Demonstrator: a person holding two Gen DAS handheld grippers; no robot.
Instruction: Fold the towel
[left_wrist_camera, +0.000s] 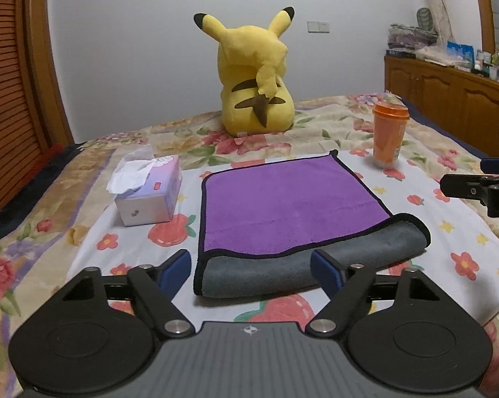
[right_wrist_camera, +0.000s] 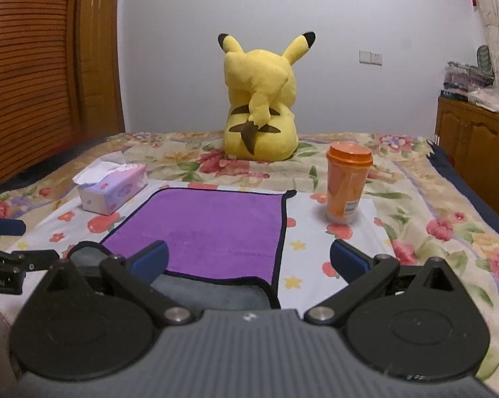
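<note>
Your left gripper (left_wrist_camera: 251, 270) hovers low over the near edge of the towel (left_wrist_camera: 282, 199), its blue-padded fingers (left_wrist_camera: 176, 270) spread wide and holding nothing. The right finger pad sits over the grey strip at the near edge; the left pad hangs just off the towel's left side, above the bed cover.

The towel lies flat on the bed (left_wrist_camera: 465, 232), purple face up with a black border. Its near edge is turned over toward the far side, showing the grey underside as a band across the front; the band is wider on the right than on the left.

Your right gripper (right_wrist_camera: 249, 258) sits over the towel's near right corner, fingers also wide apart and empty. Its left pad is over the purple surface, near the grey fold; its right pad is off the towel, above the flowered cover. From the left wrist view, that gripper's tips show at the right edge, well apart from the towel.

A tissue box (left_wrist_camera: 150, 192) rests just left of the towel, an orange cup (left_wrist_camera: 388, 132) stands near its far right corner, and a yellow plush toy (left_wrist_camera: 256, 79) sits beyond, facing the wall.
</note>
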